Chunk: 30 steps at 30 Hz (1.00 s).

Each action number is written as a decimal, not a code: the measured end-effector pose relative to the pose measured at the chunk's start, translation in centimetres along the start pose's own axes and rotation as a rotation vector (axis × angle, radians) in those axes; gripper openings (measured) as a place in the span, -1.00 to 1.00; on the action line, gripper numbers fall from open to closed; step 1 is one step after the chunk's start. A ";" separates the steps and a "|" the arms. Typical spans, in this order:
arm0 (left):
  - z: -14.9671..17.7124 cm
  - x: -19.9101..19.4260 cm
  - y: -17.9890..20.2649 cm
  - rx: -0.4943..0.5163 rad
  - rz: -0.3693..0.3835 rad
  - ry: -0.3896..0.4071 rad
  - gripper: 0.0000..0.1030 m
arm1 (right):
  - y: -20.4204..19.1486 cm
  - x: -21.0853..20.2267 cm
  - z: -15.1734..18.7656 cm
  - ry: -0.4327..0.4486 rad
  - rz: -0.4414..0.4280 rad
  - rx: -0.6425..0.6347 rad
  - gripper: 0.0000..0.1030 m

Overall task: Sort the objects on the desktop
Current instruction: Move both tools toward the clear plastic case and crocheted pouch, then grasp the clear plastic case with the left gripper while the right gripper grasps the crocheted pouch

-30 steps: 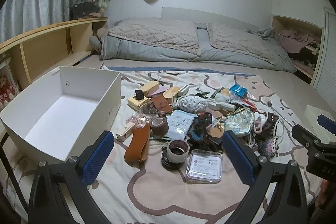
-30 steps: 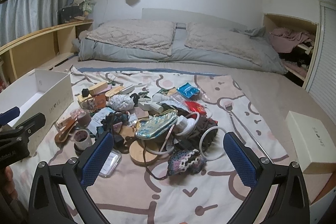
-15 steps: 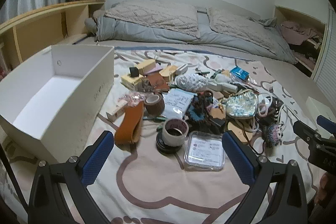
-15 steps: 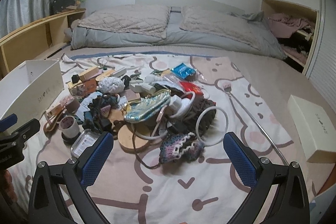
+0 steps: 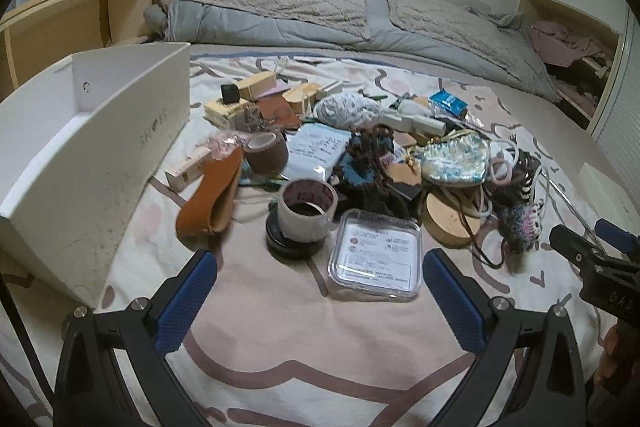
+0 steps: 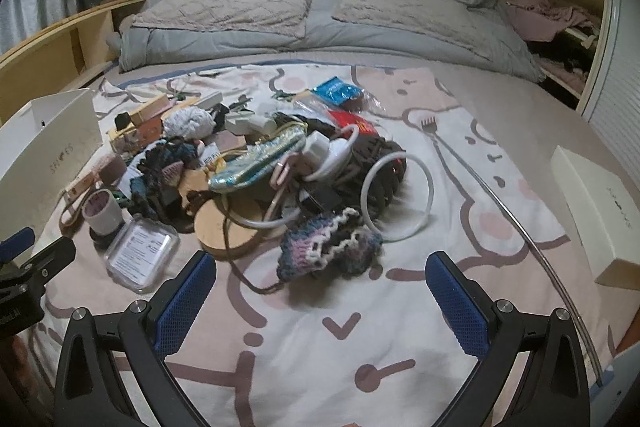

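Left gripper [image 5: 320,301], jaws spread wide and holding nothing, poised above the patterned blanket [image 5: 304,355] on the bed. Just ahead of it lies a clear plastic case [image 5: 375,255] with a printed insert, and to that case's left a roll of tape [image 5: 308,205] stands on a black disc [image 5: 294,247]. An orange-brown leather pouch [image 5: 212,193] lies left of the roll; beyond it stand a brown tape roll [image 5: 266,151] and a white printed packet [image 5: 318,149]. An open white box [image 5: 100,163] borders the pile on the left.

Right gripper [image 6: 320,301], jaws likewise wide and empty, over the same blanket. Nearest it is a crocheted piece [image 6: 328,247] in blue, pink and white, with a round wooden disc [image 6: 228,227] to its left and a white ring [image 6: 398,197] leaning just behind on the right. Deeper in the heap lie an iridescent pouch [image 6: 256,157], a grey-white knitted ball [image 6: 188,121] and a blue packet [image 6: 338,91]. A long metal rod ending in a small fork [image 6: 430,125] runs along the right of the pile. A closed cream box [image 6: 600,215] sits well apart at the right bed edge. Grey pillows [image 6: 312,11] lie at the head of the bed.
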<state>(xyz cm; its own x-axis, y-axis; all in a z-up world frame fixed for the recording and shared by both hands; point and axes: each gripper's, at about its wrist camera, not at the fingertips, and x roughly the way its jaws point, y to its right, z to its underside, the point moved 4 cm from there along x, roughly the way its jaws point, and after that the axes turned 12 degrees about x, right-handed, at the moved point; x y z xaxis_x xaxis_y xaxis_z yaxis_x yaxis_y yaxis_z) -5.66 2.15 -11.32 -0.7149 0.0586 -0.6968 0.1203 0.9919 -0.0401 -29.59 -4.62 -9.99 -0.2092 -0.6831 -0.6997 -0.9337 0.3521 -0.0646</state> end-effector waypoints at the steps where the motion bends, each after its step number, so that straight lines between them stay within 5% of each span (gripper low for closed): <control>1: 0.1 0.3 0.1 0.001 0.001 -0.005 1.00 | 0.1 0.1 0.1 -0.003 0.002 0.001 1.00; 14: 2.2 4.0 2.4 -0.002 0.028 -0.114 1.00 | 2.5 3.0 1.5 -0.100 0.019 0.054 1.00; 30: 3.4 6.4 3.7 0.027 -0.032 -0.138 1.00 | 4.6 4.7 1.4 -0.158 -0.124 0.221 1.00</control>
<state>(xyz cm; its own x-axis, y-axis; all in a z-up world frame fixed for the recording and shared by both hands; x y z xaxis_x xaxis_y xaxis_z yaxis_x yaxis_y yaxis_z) -7.44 5.87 -18.31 -0.6177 0.0092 -0.7863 0.1188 0.9895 -0.0818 -34.43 -5.34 -14.61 -0.0339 -0.6278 -0.7777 -0.8599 0.4149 -0.2974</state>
